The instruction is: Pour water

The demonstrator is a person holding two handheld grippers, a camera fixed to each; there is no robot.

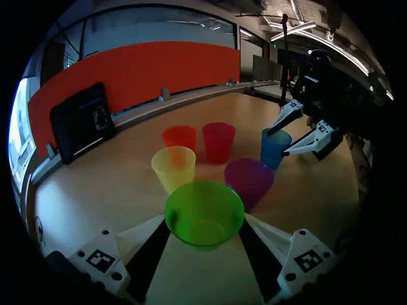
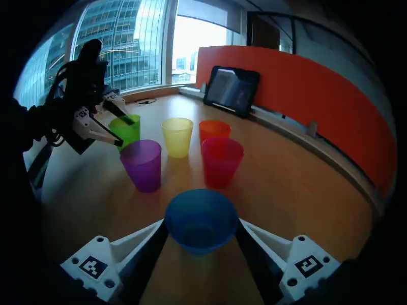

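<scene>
A translucent green cup stands on the wooden table, and my left gripper is shut on it, one finger pressing each side. In the right gripper view, a blue cup sits gripped the same way in my right gripper. Farther off, the left gripper view shows the right gripper at the blue cup. The right gripper view shows the left gripper at the green cup. I cannot tell whether either cup holds water.
Between the two held cups stand a yellow cup, an orange cup, a red cup and a purple cup, close together. A dark tablet leans at the table's far edge below an orange wall panel.
</scene>
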